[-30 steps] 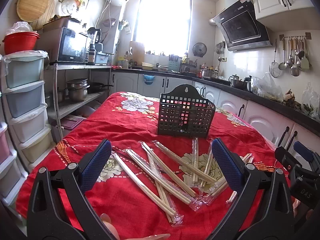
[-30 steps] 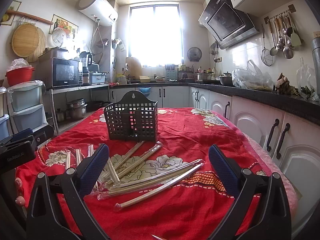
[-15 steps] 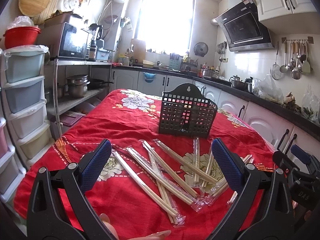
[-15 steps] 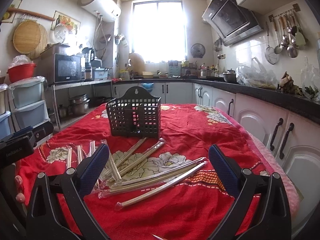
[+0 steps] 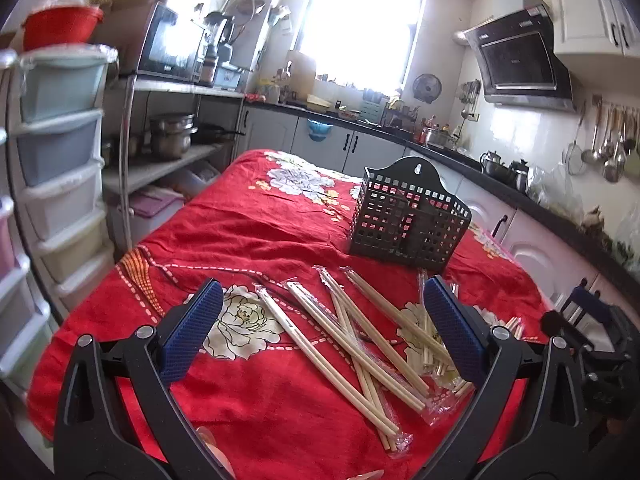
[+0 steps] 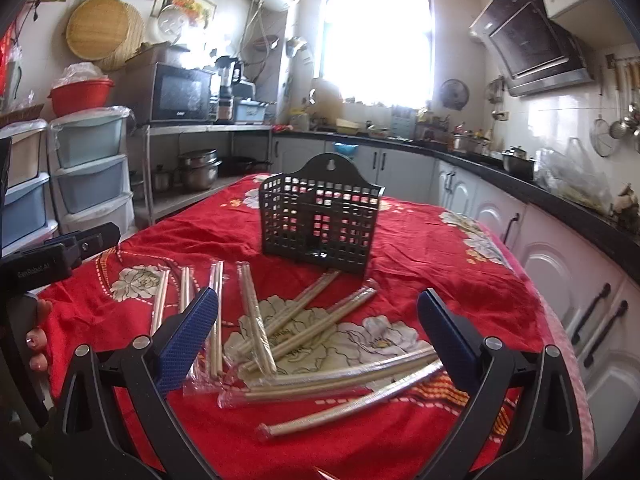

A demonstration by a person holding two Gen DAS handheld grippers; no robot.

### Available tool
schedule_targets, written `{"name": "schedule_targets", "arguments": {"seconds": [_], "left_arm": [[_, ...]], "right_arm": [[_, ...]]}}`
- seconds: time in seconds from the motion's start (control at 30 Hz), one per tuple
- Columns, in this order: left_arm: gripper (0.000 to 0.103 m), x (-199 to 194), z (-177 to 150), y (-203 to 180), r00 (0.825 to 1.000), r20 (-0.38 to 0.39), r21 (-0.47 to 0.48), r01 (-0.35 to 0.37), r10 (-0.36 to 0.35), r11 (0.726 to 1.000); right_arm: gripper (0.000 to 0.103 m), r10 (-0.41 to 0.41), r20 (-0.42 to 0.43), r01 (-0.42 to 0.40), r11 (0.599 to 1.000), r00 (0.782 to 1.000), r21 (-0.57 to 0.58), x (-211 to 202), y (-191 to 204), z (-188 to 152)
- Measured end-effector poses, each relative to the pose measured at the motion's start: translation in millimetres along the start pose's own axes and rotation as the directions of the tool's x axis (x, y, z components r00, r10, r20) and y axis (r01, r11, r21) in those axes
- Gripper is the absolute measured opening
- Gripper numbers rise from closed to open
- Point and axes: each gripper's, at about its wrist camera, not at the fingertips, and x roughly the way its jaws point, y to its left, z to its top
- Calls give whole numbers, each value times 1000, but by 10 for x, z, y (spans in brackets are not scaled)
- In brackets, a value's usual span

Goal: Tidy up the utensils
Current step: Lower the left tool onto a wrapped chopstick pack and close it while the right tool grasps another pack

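Observation:
Several pairs of wooden chopsticks in clear plastic sleeves [image 5: 360, 336] [image 6: 304, 332] lie scattered on the red flowered tablecloth [image 5: 256, 240] [image 6: 432, 248]. Behind them stands a black perforated utensil basket [image 5: 408, 220] [image 6: 318, 222], upright, with nothing visible inside. My left gripper [image 5: 320, 332] hovers open above the near end of the pile, nothing between its blue pads. My right gripper [image 6: 316, 336] is also open over the pile, holding nothing. The right gripper's body shows at the left view's right edge [image 5: 592, 344].
Stacked plastic drawers [image 5: 60, 152] and a metal shelf with pots [image 5: 172, 140] stand left of the table. White cabinets under a dark counter [image 6: 560, 248] run along the right. A person's fingers [image 6: 38, 344] show at the right view's left edge.
Both views have swung and dipped toward the table; the chopsticks look nearer and the left view has rolled. Both grippers stay open. The chopsticks and basket have not moved.

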Motion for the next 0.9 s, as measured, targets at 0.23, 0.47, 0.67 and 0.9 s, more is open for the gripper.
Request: {"name": "schedule_targets", "arguments": {"seconds": [0.23,0.47,0.67,0.9], "left_arm": [[93,158,101,138,998,-63,-12,-3,2,1000],[93,407,181,320,984,-177,-69,-12,-1,998],[81,686,155,433,954,-299,-70,-43,20,997],[57,938,65,566,910,-415,-92,-48,6,995]], "right_arm": [[97,87,-61,-87,996,994,3,293,12,169],[97,135,-135,-137,991,982,-3,637,67,294],[97,169,-205,-176,984,964,-16,948,133,363],[85,199,-273,-215,976,941,-32,1298,222,428]]}}
